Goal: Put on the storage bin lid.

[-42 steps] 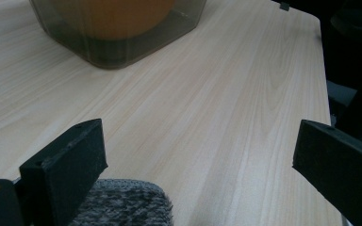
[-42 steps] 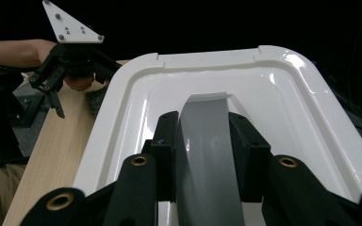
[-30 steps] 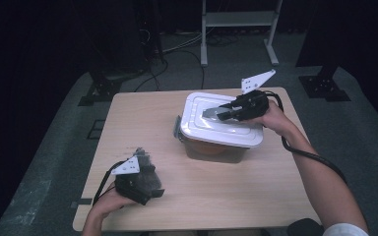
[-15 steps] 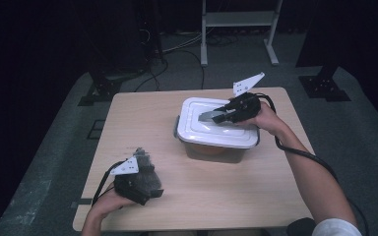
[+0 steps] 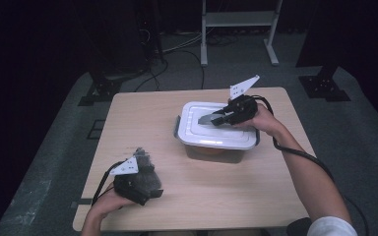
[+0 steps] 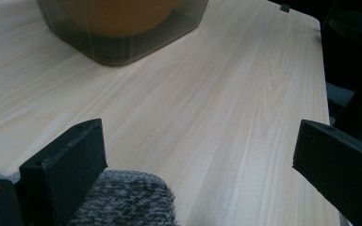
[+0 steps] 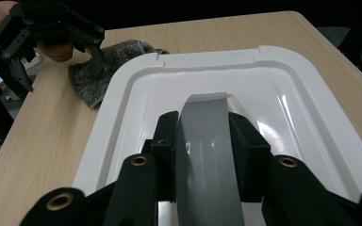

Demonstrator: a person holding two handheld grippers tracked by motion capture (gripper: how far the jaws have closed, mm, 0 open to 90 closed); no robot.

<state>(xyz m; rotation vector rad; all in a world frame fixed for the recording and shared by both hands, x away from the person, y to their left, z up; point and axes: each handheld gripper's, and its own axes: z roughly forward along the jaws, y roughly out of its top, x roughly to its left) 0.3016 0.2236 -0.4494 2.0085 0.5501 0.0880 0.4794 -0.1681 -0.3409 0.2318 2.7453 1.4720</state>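
Observation:
A white lid (image 5: 226,137) lies on top of a clear plastic box (image 5: 211,153) in the middle of the table. My right gripper (image 5: 209,119) is shut on the lid's grey handle (image 7: 202,141), coming in from the right. In the right gripper view the lid (image 7: 122,117) spreads under the jaws. Something orange (image 6: 118,9) shows inside the box (image 6: 122,42). My left gripper (image 5: 150,191) rests at the table's front left on a grey knitted cloth (image 5: 146,169). Its jaws stand wide apart in the left gripper view (image 6: 198,141), with a corner of the cloth (image 6: 122,202) by one jaw.
The wooden table (image 5: 256,196) has bare room in front of the box and along the far left. A white shelf frame (image 5: 238,19) and cables stand on the dark floor behind. Dark stands flank the table.
My right gripper has come down and a little toward the left with the lid, which now sits level on the box. The left gripper and cloth stay put.

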